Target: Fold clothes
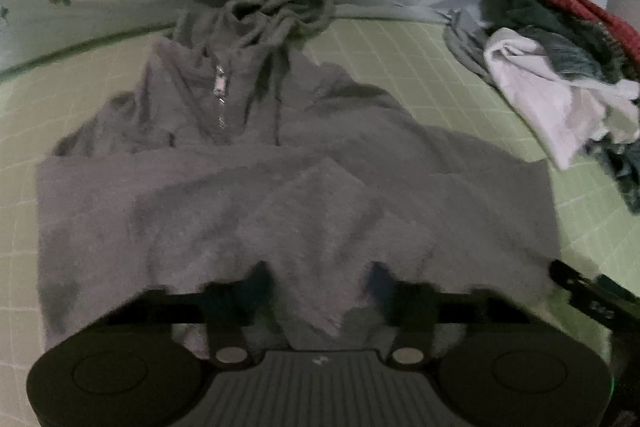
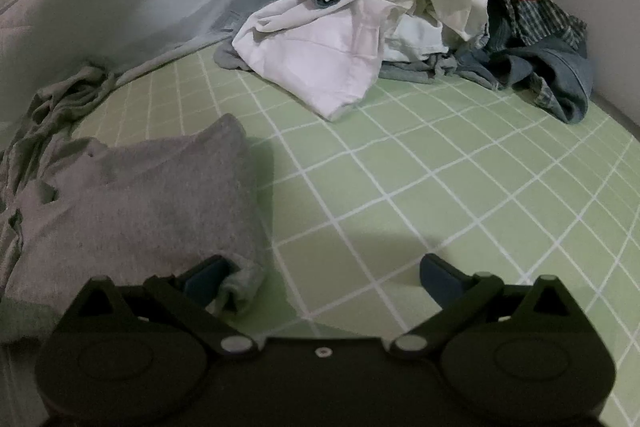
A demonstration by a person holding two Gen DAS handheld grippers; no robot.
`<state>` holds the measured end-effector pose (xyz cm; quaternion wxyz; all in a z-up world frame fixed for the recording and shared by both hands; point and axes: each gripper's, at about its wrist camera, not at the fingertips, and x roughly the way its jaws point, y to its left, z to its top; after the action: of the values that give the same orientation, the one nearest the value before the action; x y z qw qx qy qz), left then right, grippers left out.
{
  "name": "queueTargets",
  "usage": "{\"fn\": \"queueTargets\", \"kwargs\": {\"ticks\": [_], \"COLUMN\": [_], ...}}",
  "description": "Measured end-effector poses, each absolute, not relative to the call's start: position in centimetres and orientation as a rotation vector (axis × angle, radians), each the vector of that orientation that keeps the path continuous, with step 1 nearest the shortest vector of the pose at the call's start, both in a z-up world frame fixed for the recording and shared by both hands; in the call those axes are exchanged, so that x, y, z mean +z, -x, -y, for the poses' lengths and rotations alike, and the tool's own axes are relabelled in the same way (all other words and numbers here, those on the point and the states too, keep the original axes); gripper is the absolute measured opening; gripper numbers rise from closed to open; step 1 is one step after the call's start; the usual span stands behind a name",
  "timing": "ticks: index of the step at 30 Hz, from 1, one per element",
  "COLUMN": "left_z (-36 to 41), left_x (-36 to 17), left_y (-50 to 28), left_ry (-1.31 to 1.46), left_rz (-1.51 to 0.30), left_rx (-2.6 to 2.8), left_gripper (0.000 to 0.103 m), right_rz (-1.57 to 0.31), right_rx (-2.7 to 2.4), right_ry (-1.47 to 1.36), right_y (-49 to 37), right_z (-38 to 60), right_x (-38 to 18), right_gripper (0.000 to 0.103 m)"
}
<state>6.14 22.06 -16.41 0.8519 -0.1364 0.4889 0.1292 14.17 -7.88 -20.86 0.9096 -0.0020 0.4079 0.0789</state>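
1. one grey zip hoodie (image 1: 280, 155) is laid flat on the green checked sheet (image 2: 440, 187), hood (image 1: 264, 3) at the far end, hem nearest the tools. sleeves appear already folded in across the body; not fully clear in the blur.
2. left gripper (image 1: 318, 279) is held over the near hem, roughly on the garment's centreline. jaws are spread, with fabric lying between and under them; nothing is seen pinched.
3. right gripper (image 2: 324, 273) is set at the hoodie's right near corner. jaws are wide apart; the left finger (image 2: 206, 277) is touching or just beside the rolled corner edge, the right finger (image 2: 440, 277) is over bare sheet. nothing is held.
4. key relation: the hoodie's long axis runs straight away from both tools, hem to hood. the garment lies ahead of the left gripper and ahead-left of the right one. the left is the nearer to the hem's middle, the right the nearer to the corner.
5. judged next step: the hem is to be gripped and carried forward towards the hood for a crosswise fold. the right gripper would need a small shift left to get the corner between its jaws.
6. count: one hoodie in work, two grippers, one unsorted clothes pile (image 2: 432, 19) well apart at far right (white, denim, plaid, red items; exact number cannot be told).
7. risk: thick doubled fabric may slip out of a shallow bite.
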Motion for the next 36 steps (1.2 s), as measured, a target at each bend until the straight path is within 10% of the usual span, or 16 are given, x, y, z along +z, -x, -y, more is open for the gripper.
{"fn": "queueTargets", "kwargs": {"ticks": [4, 36], "left_z": [-22.6, -33.7], "left_x": [-15.5, -0.2], "left_y": [-5.9, 5.5], "left_ry": [0.3, 0.301], "left_rz": [-0.999, -0.467], "left_rx": [0.273, 0.67], "left_gripper": [0.012, 0.01], "right_rz": [-0.865, -0.84], "right_rx": [0.148, 0.348], "right_ry": [-0.037, 0.139], "right_y": [-14.4, -9.5], "right_z": [8.2, 2.7], "right_x": [-20.5, -18.8], "right_gripper": [0.103, 0.103]}}
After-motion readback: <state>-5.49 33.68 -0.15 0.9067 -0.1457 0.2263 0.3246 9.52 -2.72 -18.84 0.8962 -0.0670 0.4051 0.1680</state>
